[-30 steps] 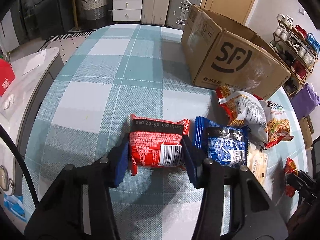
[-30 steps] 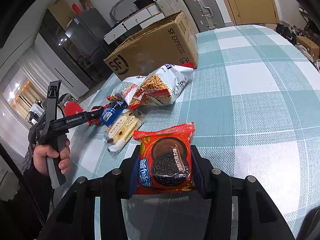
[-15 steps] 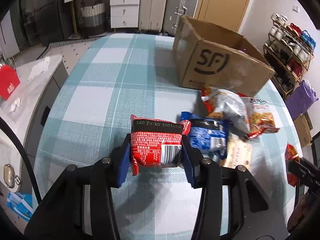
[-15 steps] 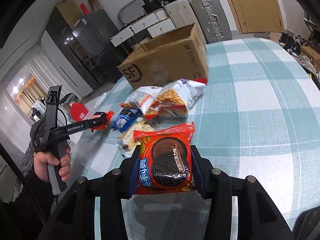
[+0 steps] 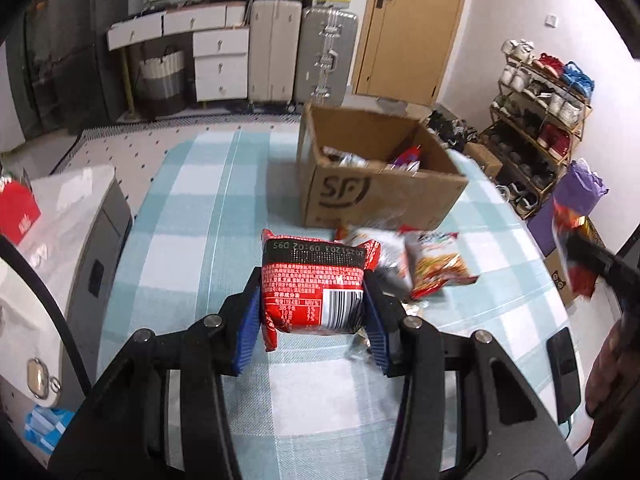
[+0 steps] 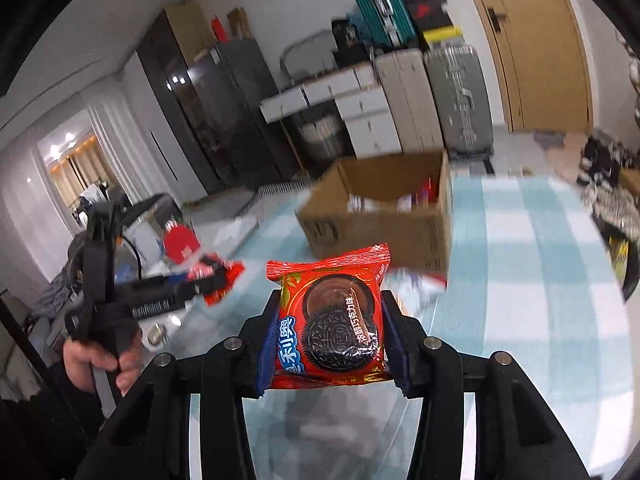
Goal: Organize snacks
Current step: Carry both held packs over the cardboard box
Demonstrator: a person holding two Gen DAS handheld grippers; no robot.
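A: Left gripper point(image 5: 312, 304) status?
B: Fingers clamped on red snack pack point(image 5: 314, 280), held above the checked desk point(image 5: 192, 240).
A: Right gripper point(image 6: 330, 338)?
B: Fingers closed on red cookie pack point(image 6: 332, 320), also aloft. Beyond: loose snack bags point(image 5: 420, 260), then open cardboard box point(image 5: 372, 196)

Motion blur smears the cardboard box point(image 6: 384, 216) and the packets inside it.

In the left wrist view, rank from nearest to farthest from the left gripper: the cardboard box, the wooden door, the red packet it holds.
1. Red packet, clamped in the left gripper.
2. Cardboard box, on the table beyond, slightly right.
3. Wooden door, back wall.
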